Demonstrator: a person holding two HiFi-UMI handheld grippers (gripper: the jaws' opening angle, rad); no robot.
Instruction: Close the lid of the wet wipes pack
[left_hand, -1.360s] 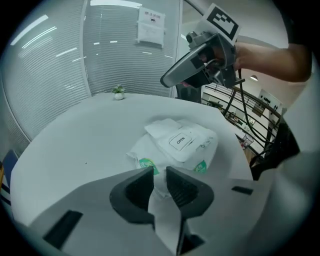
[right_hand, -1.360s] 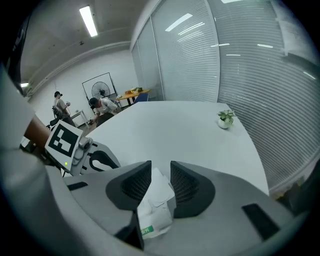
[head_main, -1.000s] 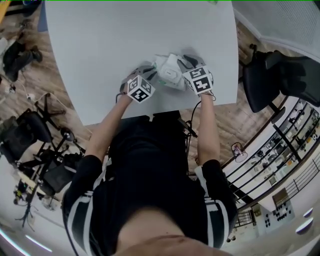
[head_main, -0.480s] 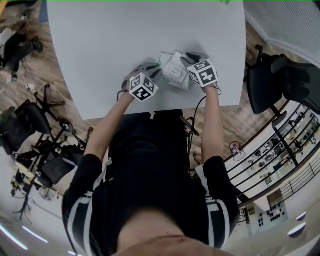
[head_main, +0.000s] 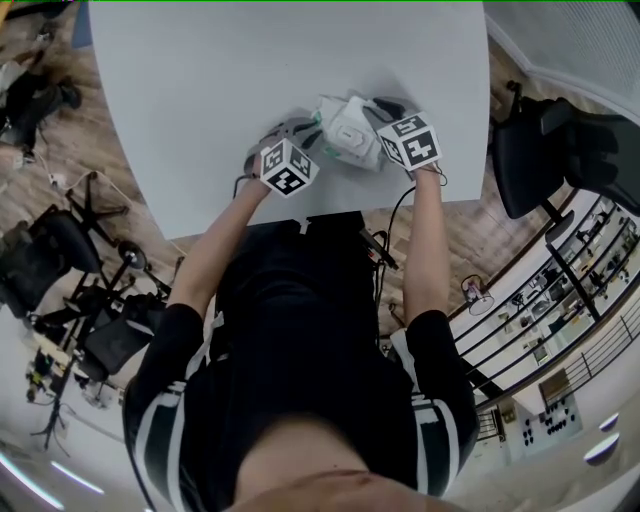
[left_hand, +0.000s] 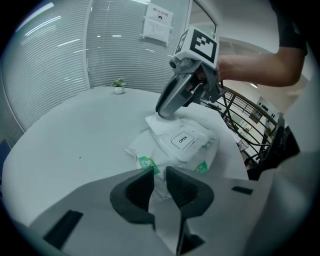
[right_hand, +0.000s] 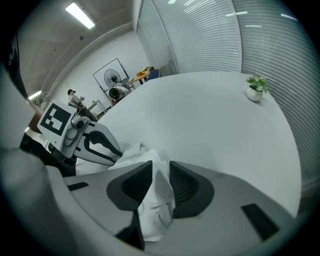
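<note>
The white wet wipes pack (head_main: 350, 130) lies on the white table (head_main: 200, 90) near its front edge. Its lid, with the OPEN label (left_hand: 182, 141), lies flat on top in the left gripper view. My left gripper (left_hand: 159, 184) grips the near end film of the pack (left_hand: 175, 145) between narrow jaws. My right gripper (right_hand: 160, 184) is at the other end. Its jaws are closing, and crumpled white pack film (right_hand: 152, 200) fills the gap between them. Each gripper shows in the other's view: the right gripper (left_hand: 165, 111) at the pack's far end, the left gripper (right_hand: 111, 152) beyond the film.
A small potted plant (right_hand: 256, 87) stands far back on the table. A black chair (head_main: 560, 150) is at the right, close to the table edge. Stands and dark gear (head_main: 70, 290) crowd the floor at the left. The person's body fills the space below the table's front edge.
The right gripper and the pack's right end have shifted slightly up and right in the head view. The left gripper has kept still.
</note>
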